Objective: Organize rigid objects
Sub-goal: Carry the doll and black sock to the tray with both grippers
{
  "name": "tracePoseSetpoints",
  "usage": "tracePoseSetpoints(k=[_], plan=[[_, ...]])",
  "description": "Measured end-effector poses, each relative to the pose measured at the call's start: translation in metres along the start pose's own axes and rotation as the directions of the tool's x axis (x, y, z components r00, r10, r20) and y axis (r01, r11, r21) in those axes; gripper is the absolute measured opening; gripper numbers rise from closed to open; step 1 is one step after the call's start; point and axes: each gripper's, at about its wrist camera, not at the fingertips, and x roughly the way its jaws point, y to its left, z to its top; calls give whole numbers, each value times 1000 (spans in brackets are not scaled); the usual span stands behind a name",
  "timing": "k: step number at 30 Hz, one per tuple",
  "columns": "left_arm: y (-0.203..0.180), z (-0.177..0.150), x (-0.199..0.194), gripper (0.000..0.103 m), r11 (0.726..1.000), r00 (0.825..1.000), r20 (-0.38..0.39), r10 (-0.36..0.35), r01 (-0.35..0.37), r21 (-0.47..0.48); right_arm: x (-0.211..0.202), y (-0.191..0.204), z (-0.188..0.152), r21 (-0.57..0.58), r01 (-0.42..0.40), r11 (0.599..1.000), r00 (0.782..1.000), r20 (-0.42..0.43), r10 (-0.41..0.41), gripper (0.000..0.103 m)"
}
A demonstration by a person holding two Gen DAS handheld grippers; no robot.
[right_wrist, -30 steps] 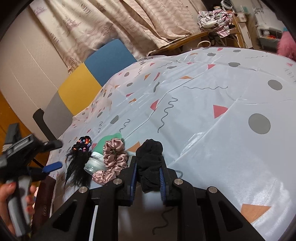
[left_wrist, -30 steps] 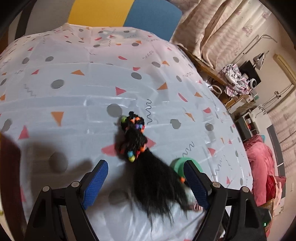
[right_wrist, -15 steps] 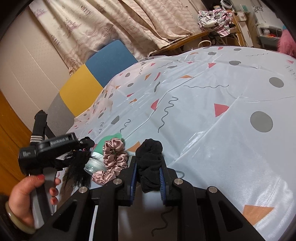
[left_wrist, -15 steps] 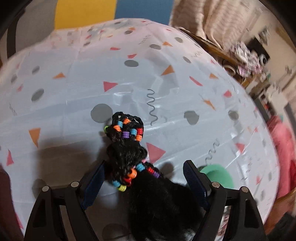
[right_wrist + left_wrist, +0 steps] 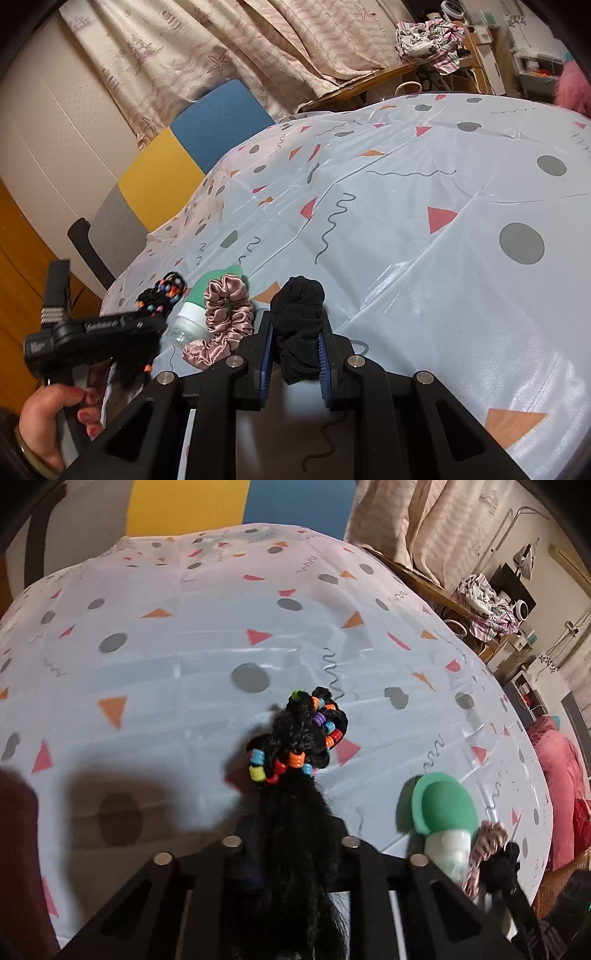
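A black hairpiece with coloured beads lies on the patterned tablecloth. My left gripper is closing on its long black strands, which fill the narrow gap between the jaws and hide the pads. In the right wrist view the same hairpiece sticks out past the left gripper, held by a hand. My right gripper is shut on a black scrunchie just above the cloth. Beside it lie a pink satin scrunchie and a green-capped travel bottle.
The bottle and the pink scrunchie lie right of the left gripper. A chair with grey, yellow and blue panels stands at the table's far edge. Curtains and a cluttered side table are behind.
The left gripper came down over the hairpiece and its jaws went from wide open to nearly together around the strands. The right gripper kept still with the black scrunchie.
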Motion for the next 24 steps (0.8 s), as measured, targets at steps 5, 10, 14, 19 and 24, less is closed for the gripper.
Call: tracePoseSetpoints(k=[5,10,14,19,24], plan=[[11,-22,-17,12,998,999,12,-53,53,-37,1,0,0,-3,3,1000,1000,-1,-4,21],[14,-40,-43,11,991,991,71,-117,121,-63,2,0,1,-5,8,1000,1000,-2,-8,20],[16,-51,-61,11,985,984,95,-151,158,-65,2,1,1,-10,15,1000,1000,-3,-15,20],[23,-68,-89,11,981,976,130,-176,185,-65,1,2,0,-16,22,1000,1000,-3,-22,20],[40,-89,-125,11,979,968,179,-176,191,-72,1,4,-1,-25,33,999,999,-4,-33,20]])
